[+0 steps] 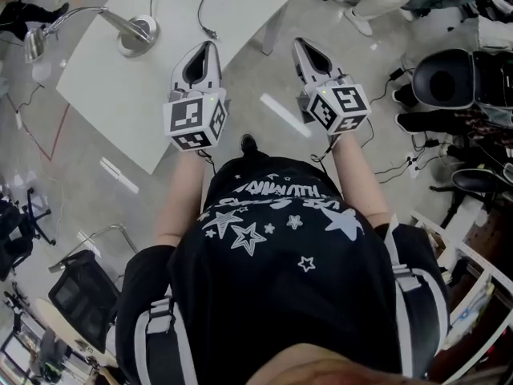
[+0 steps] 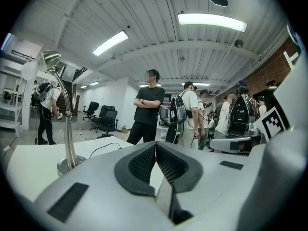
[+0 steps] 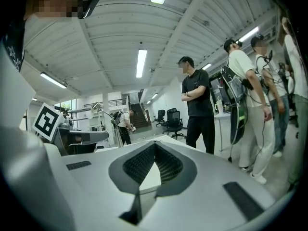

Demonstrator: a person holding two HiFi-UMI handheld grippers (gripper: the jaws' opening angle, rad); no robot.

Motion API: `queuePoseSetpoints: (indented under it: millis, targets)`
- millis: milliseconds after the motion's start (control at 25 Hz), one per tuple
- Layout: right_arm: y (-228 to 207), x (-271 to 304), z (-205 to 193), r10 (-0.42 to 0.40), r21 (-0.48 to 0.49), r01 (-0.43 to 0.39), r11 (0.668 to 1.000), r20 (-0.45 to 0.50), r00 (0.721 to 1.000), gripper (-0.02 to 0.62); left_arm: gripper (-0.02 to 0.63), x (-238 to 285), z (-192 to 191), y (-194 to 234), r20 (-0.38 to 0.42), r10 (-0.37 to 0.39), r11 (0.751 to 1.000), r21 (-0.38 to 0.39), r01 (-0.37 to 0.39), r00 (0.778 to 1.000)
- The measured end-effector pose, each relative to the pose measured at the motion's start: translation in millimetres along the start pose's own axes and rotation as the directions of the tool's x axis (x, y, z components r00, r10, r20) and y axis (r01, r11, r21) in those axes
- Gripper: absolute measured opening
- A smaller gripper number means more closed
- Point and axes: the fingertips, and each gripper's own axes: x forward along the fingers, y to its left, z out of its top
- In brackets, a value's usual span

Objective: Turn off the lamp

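A silver desk lamp stands on the white table, with its round base near the far side. Its arm bends left to the shade, which hangs past the table's left edge. In the left gripper view the lamp rises at the left, ahead of the jaws. In the right gripper view only the lamp's shade shows, far off. My left gripper is shut and empty over the table's near edge, right of the base. My right gripper is shut and empty just off the table's right edge. Both point level.
A black cable runs across the table behind the left gripper. Several people stand beyond the table. Black office chairs and cables crowd the floor at the right. Another chair stands at the lower left.
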Motion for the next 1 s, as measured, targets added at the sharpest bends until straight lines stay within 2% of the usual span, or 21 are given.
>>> queuePoseSetpoints:
  millis: [400,680,1000]
  targets:
    - [-20,20,13,0.000,0.003,0.000,1.000,0.013,1.000,0.005,0.012,27,2,7,-0.005,0.012,1.000,-0.004,-0.012,1.000]
    - [-43,63,25,0.114,0.003,-0.114,0.994,0.008,0.993,0.005,0.011,45,10,22,0.013,0.149,0.989,-0.007,-0.149,0.989]
    - [-79,109,47,0.277,-0.013,-0.278,0.961,-0.024,0.960,0.005,0.011,79,19,17,0.015,0.305,0.952,-0.006,-0.305,0.952]
